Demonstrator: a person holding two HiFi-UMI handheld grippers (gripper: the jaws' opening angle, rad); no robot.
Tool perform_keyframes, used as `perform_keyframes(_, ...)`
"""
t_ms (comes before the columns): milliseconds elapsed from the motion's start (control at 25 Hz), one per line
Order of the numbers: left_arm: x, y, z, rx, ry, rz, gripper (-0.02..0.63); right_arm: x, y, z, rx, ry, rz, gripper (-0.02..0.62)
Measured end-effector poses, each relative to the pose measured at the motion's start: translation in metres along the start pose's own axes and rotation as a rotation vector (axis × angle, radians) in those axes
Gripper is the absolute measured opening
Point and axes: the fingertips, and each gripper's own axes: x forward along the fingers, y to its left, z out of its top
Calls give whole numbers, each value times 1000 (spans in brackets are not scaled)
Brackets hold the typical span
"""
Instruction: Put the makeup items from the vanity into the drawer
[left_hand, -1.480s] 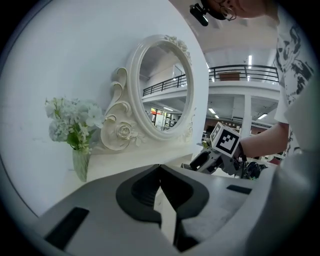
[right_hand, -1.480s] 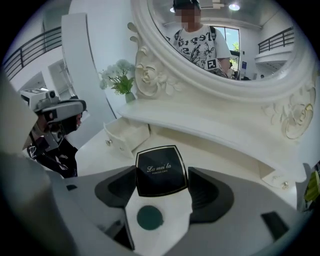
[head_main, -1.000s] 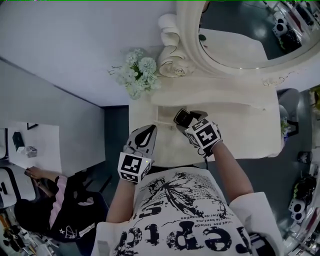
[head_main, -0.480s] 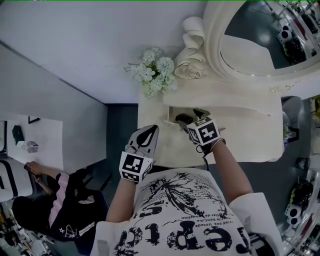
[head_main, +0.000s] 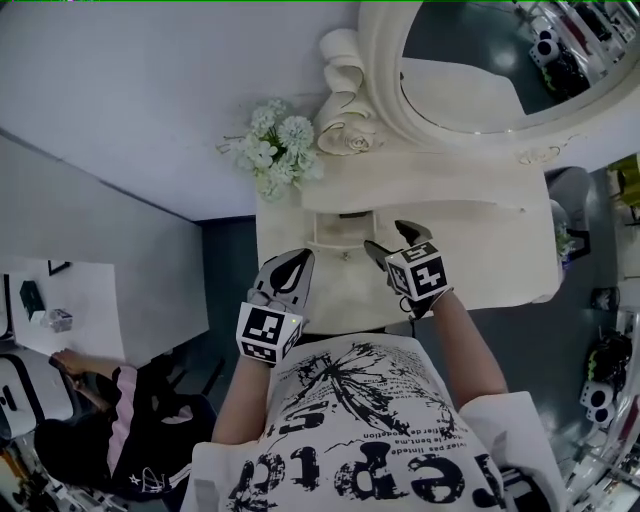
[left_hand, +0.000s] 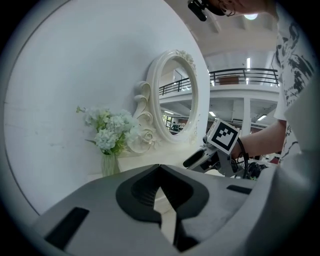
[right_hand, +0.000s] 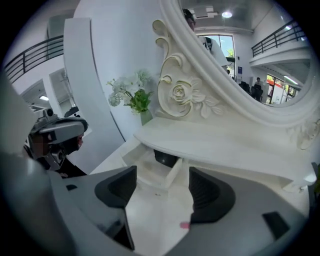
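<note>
R gripper (right_hand: 159, 187) jaws spread, empty, facing open drawer (right_hand: 145, 167); dark makeup item (right_hand: 165, 158) lies at drawer's back, under vanity (right_hand: 225, 145) top; L gripper (left_hand: 160, 192) jaws pressed together, empty, near vanity's front edge; flowers (head_main: 275, 150) beside mirror (head_main: 480, 70).

Lettering was printed on the person's shirt (head_main: 372, 452), but it lay upside down and too distorted to read; nothing else bore legible text.

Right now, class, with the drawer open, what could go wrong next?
The open right hand-held gripper hovers just before the open drawer; a careless move might knock it or jam the dark item inside. The vase of flowers at a corner of the vanity could tip if brushed.
</note>
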Motion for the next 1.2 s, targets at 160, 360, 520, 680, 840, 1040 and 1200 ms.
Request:
perform_keyframes(160,19,-16,4,20,2,-52,20,-20,-25,-28,48,9,-56,327)
perform_keyframes(360,46,-40,5,49,20,-133,19,-35,-50,-80,118,69,-118,327)
perform_keyframes(520,64,-60,1,67,51,-185,20,-36,-64,-125,165,136,-140,327)
perform_keyframes(680,77,-75,-6,74,84,-221,20,-30,-74,-161,210,195,-149,327)
perform_keyframes(840,84,-85,-12,74,106,-239,20,-26,-82,-185,242,238,-163,325)
perform_keyframes(1040,88,-90,-13,70,106,-240,19,-25,-90,-194,221,251,-199,258)
perform_keyframes(1200,89,-92,-11,68,97,-233,20,-27,-94,-195,214,253,-199,187)
